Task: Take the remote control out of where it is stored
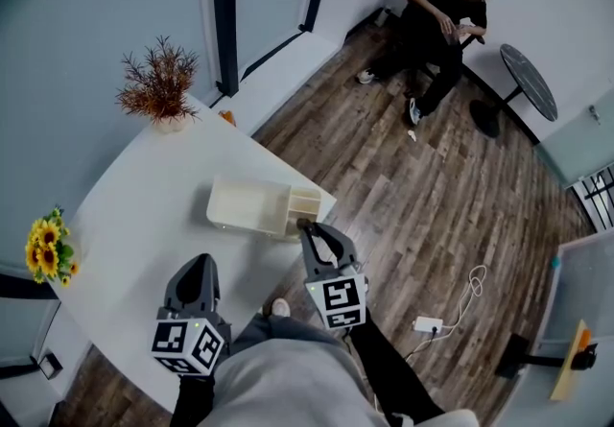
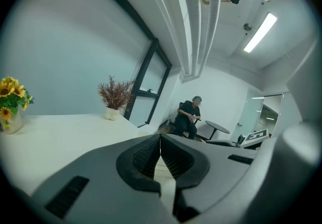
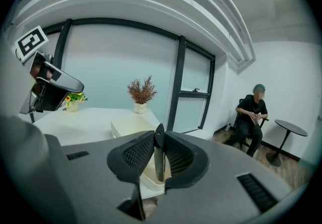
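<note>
My right gripper [image 3: 159,135] is clamped on the slim black plastic remote control [image 3: 159,160], which stands upright between my pads. Its lower end seems not yet out of the cream plastic storage box [image 3: 128,126] at the edge of the white table [image 1: 144,224]. My left gripper [image 2: 160,142] has its jaws together on nothing, so the grasp is made and the lifting clear is left.

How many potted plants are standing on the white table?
2. A reddish dried plant stands at the far corner of the table, and sunflowers stand at its left edge. No other seems hidden.
</note>
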Demonstrator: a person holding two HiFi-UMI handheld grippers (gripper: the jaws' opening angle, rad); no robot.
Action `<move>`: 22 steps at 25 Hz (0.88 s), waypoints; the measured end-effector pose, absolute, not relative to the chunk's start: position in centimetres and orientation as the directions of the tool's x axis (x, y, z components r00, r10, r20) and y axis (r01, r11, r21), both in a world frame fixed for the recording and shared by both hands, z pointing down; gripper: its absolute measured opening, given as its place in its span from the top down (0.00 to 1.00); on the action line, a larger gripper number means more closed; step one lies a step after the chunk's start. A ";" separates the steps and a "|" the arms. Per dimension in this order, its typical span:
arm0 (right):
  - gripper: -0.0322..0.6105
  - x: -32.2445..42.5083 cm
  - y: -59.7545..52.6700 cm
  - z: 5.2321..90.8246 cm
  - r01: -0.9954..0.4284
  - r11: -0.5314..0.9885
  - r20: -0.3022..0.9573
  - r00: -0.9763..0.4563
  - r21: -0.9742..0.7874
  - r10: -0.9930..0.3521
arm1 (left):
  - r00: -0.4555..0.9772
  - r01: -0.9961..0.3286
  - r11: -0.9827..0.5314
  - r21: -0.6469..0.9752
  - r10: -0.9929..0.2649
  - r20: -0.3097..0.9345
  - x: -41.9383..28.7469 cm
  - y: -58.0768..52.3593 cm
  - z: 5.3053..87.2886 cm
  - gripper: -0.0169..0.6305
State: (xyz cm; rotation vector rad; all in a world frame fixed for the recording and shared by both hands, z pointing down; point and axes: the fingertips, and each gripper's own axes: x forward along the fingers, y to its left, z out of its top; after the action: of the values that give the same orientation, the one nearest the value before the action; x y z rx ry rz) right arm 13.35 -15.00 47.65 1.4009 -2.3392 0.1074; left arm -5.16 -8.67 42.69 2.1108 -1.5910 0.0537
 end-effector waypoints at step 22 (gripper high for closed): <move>0.84 13.4 -15.0 47.3 -0.869 0.482 0.374 -0.411 0.117 -0.831 | 0.319 -0.912 -0.198 0.359 -0.893 0.318 -5.3 -8.7 42.8 0.96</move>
State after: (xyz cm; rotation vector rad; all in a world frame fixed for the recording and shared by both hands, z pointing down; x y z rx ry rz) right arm 13.39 -14.97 47.25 1.4213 -2.3511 0.1344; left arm -5.28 -8.67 42.82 2.1101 -1.5904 0.0528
